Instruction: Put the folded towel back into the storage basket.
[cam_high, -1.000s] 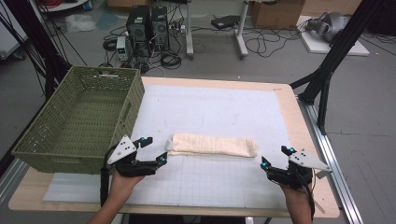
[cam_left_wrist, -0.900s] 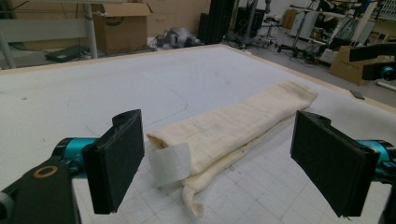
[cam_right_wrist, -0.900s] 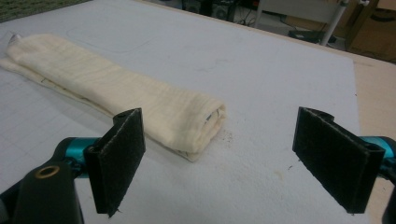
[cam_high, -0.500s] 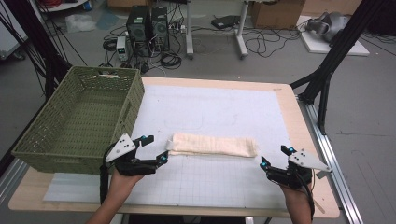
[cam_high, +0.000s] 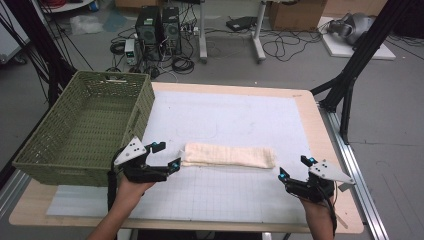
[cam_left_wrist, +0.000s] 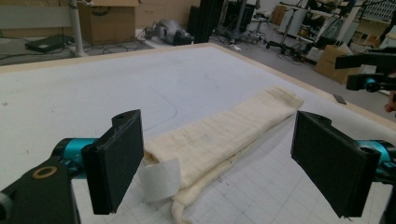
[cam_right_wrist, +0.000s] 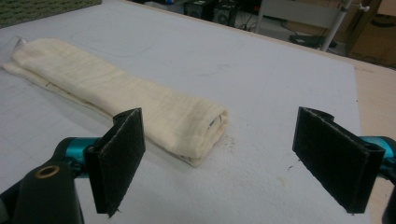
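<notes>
Since a second ago the left gripper (cam_high: 166, 156) has edged, jaws spread, to the folded towel's (cam_high: 227, 155) end, probably to grasp; the right gripper (cam_high: 295, 168) waits agape.

Wooden table (cam_high: 320, 130): white grid mat (cam_high: 235, 120), folded cream towel (cam_high: 227, 155) on mat, green basket (cam_high: 80, 127) left.

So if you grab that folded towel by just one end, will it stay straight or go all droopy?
Probably droopy. The folded towel looks like soft cloth in loose layers, with a corner curling up near the left gripper, so it would likely sag and maybe unfold. It lies flat rather than round, so a push should slide or bunch it, not roll it.
</notes>
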